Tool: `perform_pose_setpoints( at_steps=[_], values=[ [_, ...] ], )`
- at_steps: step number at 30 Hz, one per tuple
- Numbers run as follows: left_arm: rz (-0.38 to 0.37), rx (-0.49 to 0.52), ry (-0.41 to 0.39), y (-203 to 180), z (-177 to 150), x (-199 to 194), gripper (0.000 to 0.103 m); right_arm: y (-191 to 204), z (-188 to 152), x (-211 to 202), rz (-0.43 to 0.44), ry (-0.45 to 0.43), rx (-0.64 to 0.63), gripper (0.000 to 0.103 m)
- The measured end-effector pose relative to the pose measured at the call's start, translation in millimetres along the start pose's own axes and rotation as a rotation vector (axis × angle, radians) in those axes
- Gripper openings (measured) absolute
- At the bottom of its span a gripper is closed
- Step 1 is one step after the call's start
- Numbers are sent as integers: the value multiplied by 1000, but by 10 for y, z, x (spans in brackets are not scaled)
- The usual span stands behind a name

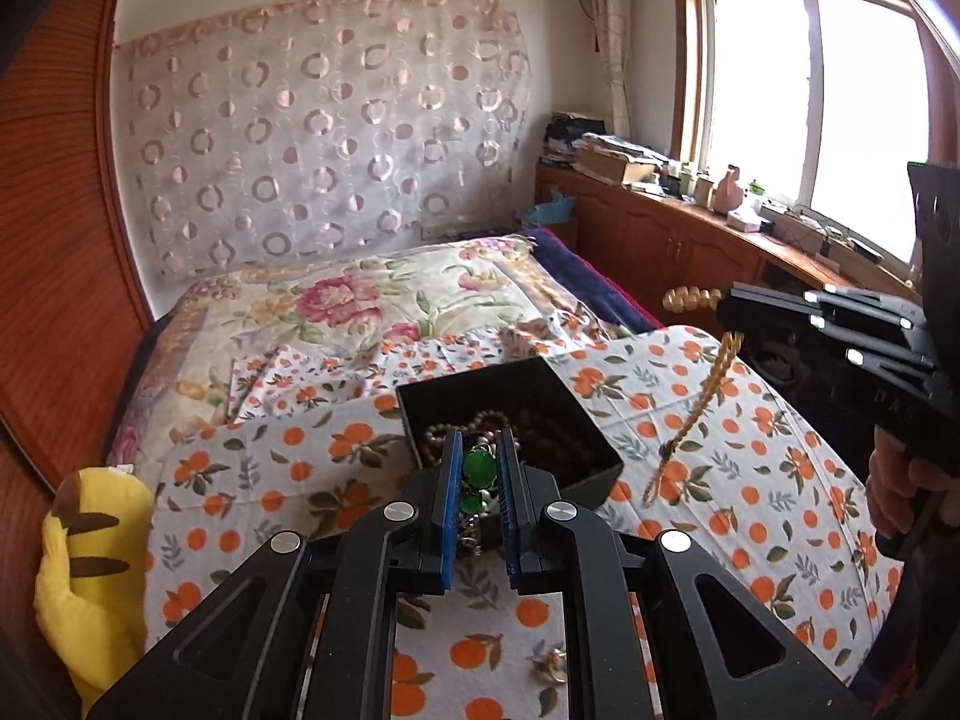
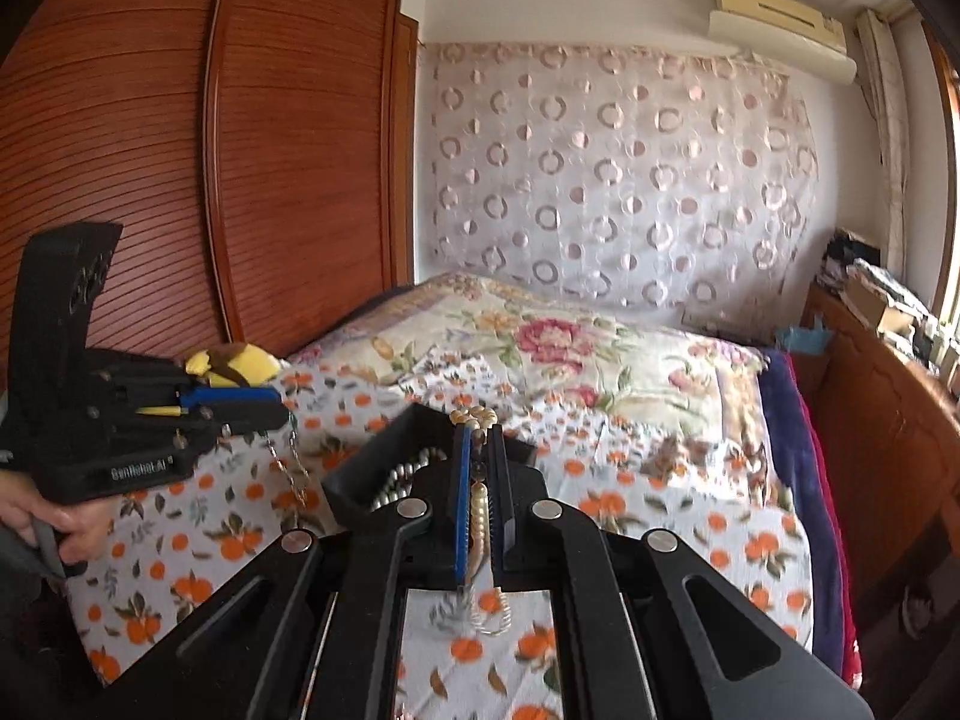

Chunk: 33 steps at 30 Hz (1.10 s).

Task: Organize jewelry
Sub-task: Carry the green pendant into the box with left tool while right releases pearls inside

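A black jewelry box (image 1: 591,414) sits on the orange-print cloth on the bed, with several bead strings inside; it also shows in the right wrist view (image 2: 360,480). My left gripper (image 1: 480,450) is shut on a green-stone bracelet (image 1: 479,468) just in front of the box. In the right wrist view that gripper (image 2: 282,408) has a chain (image 2: 294,474) dangling from it. My right gripper (image 2: 480,438) is shut on a cream bead necklace (image 2: 477,507), held above the box's right side. In the left wrist view it (image 1: 720,306) shows with beads (image 1: 690,298) at its tip and a gold cord (image 1: 696,414) hanging.
A small ring-like piece (image 1: 552,663) lies on the cloth near me. A yellow plush toy (image 1: 90,576) lies at the bed's left edge. A wooden wardrobe (image 2: 150,150) stands left, a wooden cabinet (image 1: 660,240) with clutter under the window right.
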<state>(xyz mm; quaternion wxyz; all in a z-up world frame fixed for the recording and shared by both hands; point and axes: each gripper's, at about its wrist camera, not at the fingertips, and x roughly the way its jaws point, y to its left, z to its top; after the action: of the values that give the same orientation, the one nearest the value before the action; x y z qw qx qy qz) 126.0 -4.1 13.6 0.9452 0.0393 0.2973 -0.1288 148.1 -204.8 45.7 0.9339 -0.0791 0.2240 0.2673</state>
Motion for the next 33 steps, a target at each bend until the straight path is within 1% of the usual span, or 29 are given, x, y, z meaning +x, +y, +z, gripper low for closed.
perform_pose_setpoints(
  at_steps=[10, 18, 21, 26, 33],
  values=[
    [24, -17, 0, 109, 12, 17, 10, 92, 428, 118, -2, -52, -48, 6],
    [34, -22, -7, 152, 48, 21, 10, 112, 671, 263, -5, -82, -67, 6],
    [37, -17, -12, 152, 94, 14, 10, 120, 680, 319, -4, -86, -72, 6],
    [45, -8, -32, 154, 226, -29, 10, 141, 611, 445, 9, -45, -67, 6],
    [38, -4, -46, 145, 407, -21, 10, 100, 280, 764, 31, 75, -27, 6]
  ],
)
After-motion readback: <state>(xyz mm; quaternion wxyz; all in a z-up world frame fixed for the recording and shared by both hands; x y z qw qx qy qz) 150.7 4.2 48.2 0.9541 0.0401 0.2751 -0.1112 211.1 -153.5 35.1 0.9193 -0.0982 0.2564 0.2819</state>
